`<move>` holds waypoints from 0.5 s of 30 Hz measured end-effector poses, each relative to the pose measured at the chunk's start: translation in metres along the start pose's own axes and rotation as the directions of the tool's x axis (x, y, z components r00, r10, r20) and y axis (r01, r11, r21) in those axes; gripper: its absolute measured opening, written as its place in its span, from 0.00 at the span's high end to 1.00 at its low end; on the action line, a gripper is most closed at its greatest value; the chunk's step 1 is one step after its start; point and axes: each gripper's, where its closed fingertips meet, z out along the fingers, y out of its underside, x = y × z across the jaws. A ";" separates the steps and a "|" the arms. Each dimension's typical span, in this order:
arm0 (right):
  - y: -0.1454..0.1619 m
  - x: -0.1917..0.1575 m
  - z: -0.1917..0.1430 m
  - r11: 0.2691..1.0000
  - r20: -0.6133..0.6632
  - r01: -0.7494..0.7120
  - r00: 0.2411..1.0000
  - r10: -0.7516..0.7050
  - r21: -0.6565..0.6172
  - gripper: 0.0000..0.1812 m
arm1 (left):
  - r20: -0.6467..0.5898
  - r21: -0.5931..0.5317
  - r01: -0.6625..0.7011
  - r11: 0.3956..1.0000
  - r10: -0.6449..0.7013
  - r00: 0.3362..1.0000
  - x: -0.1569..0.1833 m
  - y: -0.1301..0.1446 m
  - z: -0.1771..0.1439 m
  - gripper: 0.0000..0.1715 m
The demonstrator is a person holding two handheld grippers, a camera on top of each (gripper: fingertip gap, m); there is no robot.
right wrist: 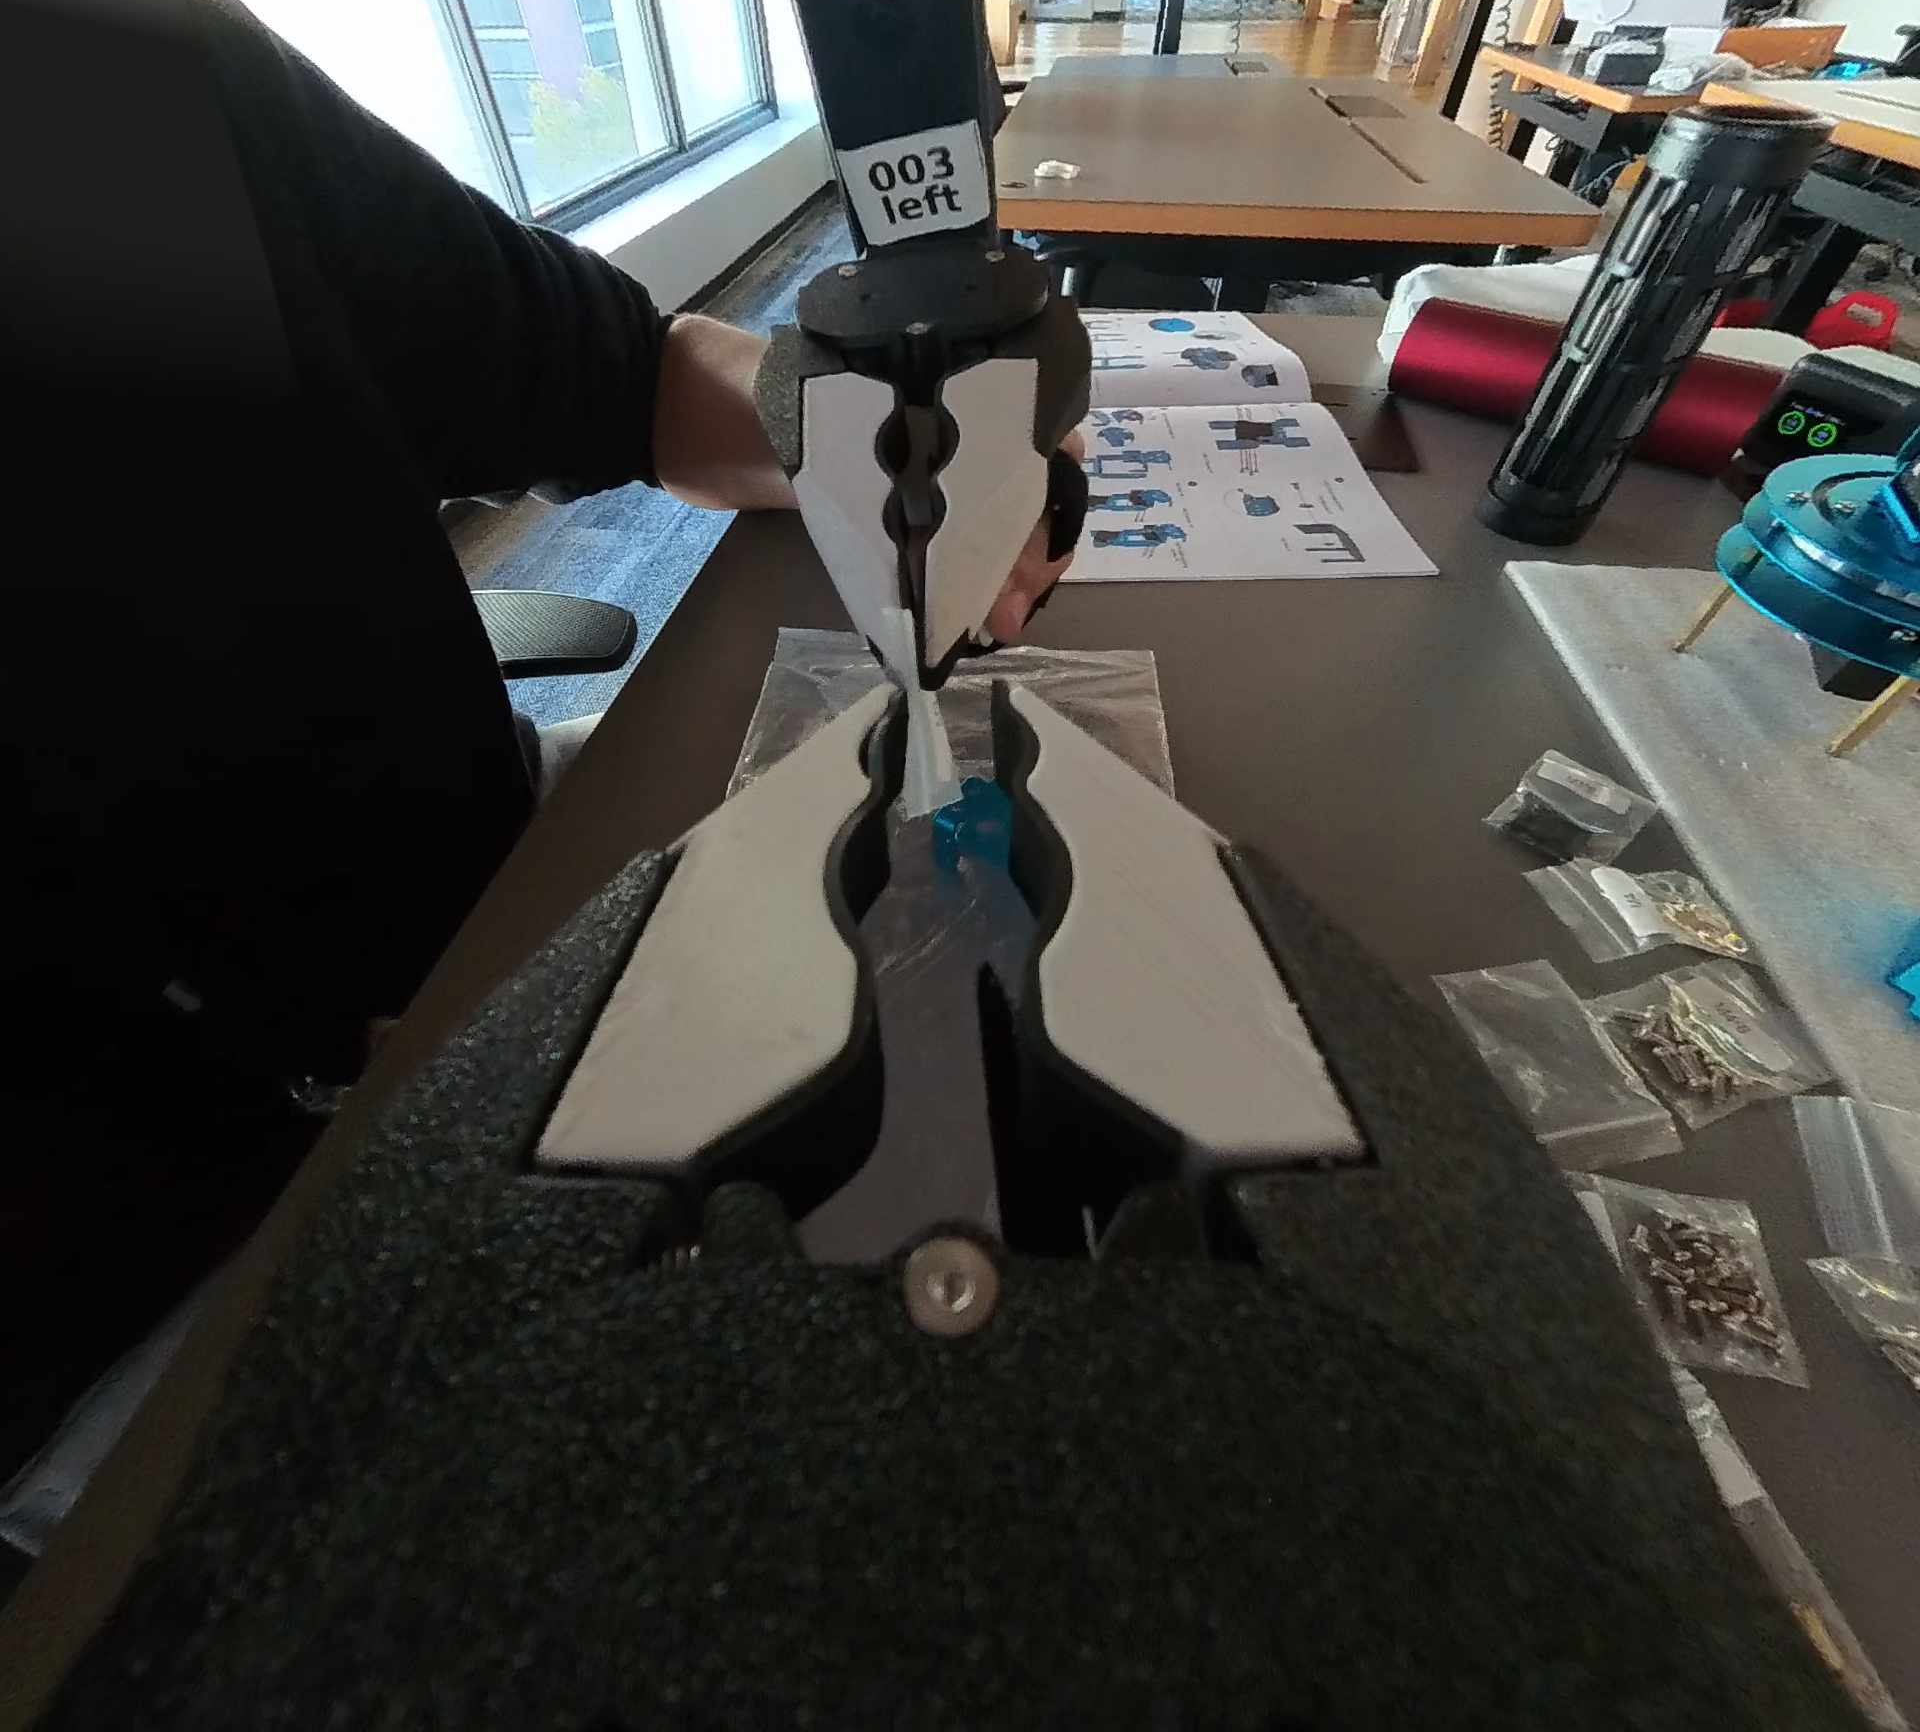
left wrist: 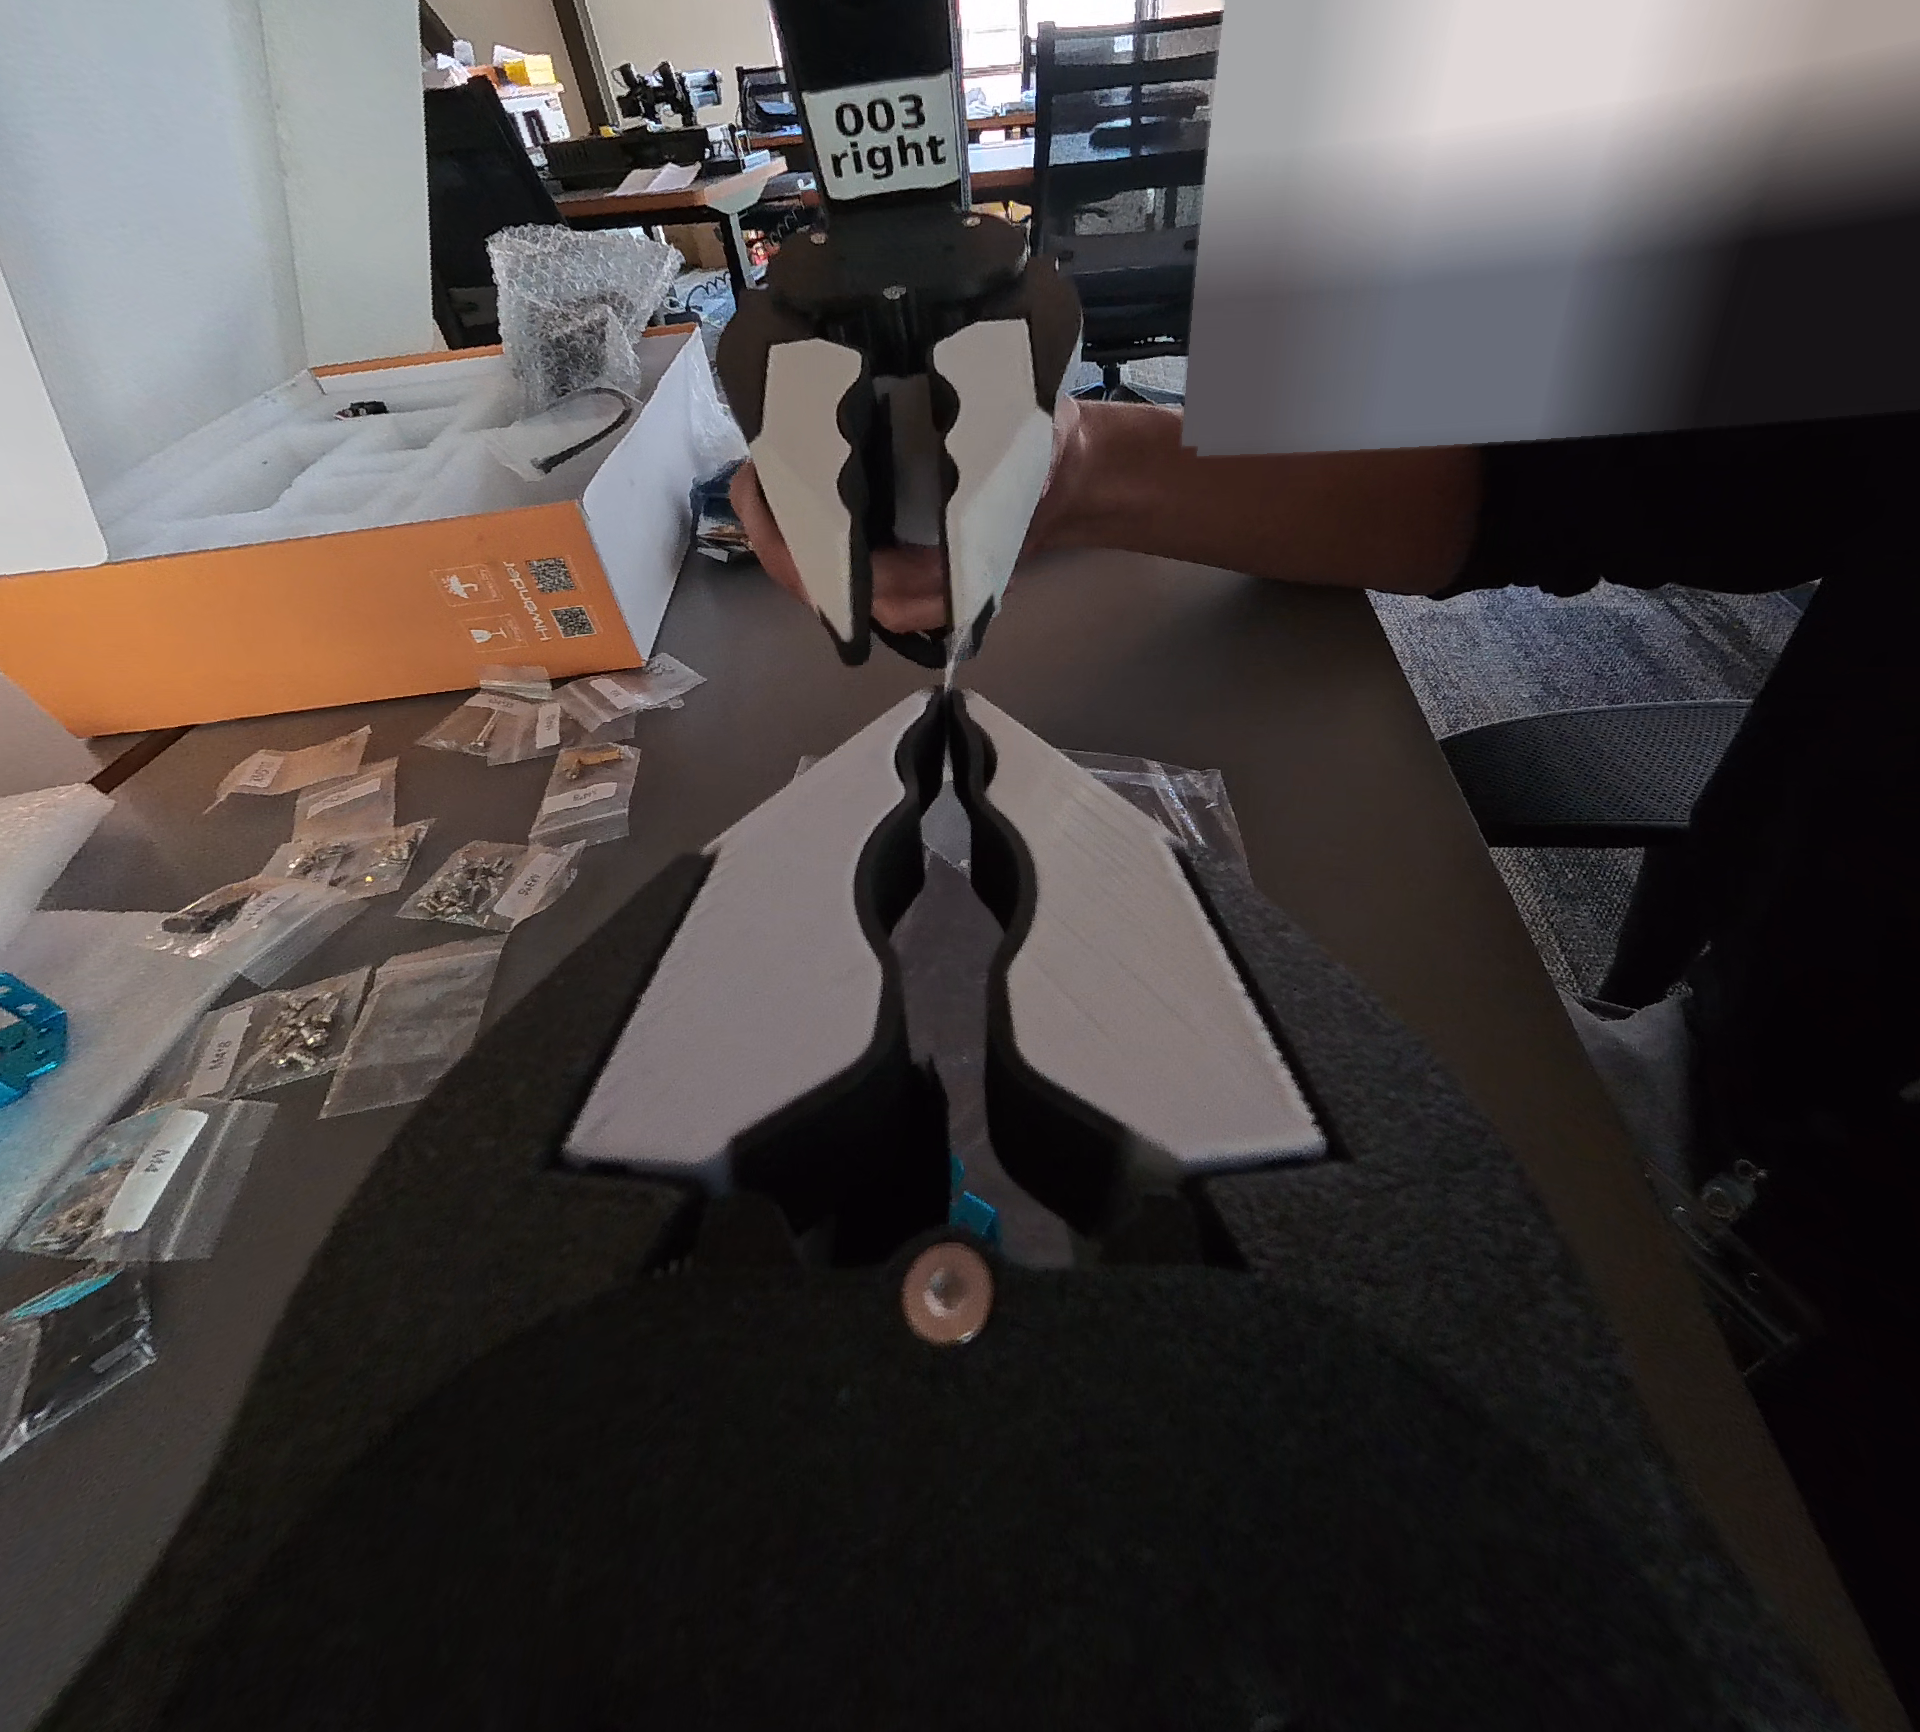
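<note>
My left gripper [left wrist: 945, 697] is shut on the top edge of a small clear plastic bag [right wrist: 923, 763], which holds a blue metal part [right wrist: 971, 825]. The bag hangs below the left gripper's tips [right wrist: 912, 666], just above the dark table [right wrist: 1351, 747]. My right gripper [right wrist: 943, 697] faces the left one tip to tip. It is open, with its fingers on either side of the bag's twisted white strip. In the left wrist view the right gripper [left wrist: 914, 643] stands just beyond my shut tips, and the blue part [left wrist: 974, 1204] shows low between my fingers.
A flat clear bag [right wrist: 1091, 695] lies on the table under the grippers. Several small bags of screws [left wrist: 468, 882] [right wrist: 1683, 1059] lie to one side. There is an orange and white box [left wrist: 312, 602], an open manual [right wrist: 1247, 477], a black cylinder [right wrist: 1642, 332] and a blue round assembly [right wrist: 1829, 560]. The tips of both grippers are at nearly the same place. It is some 35 centimetres from my right tips to the blue round assembly [right wrist: 1829, 560].
</note>
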 end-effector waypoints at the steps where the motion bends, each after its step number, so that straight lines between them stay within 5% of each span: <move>1: 0.001 0.001 0.001 1.000 -0.003 0.000 1.000 0.000 -0.003 0.91 | -0.001 -0.001 -0.002 1.000 0.002 1.000 0.000 0.000 0.000 1.00; 15: 0.022 -0.020 0.011 0.990 0.089 0.038 0.996 -0.026 -0.138 0.99 | -0.043 -0.094 -0.100 0.991 0.096 0.994 0.009 0.017 0.003 1.00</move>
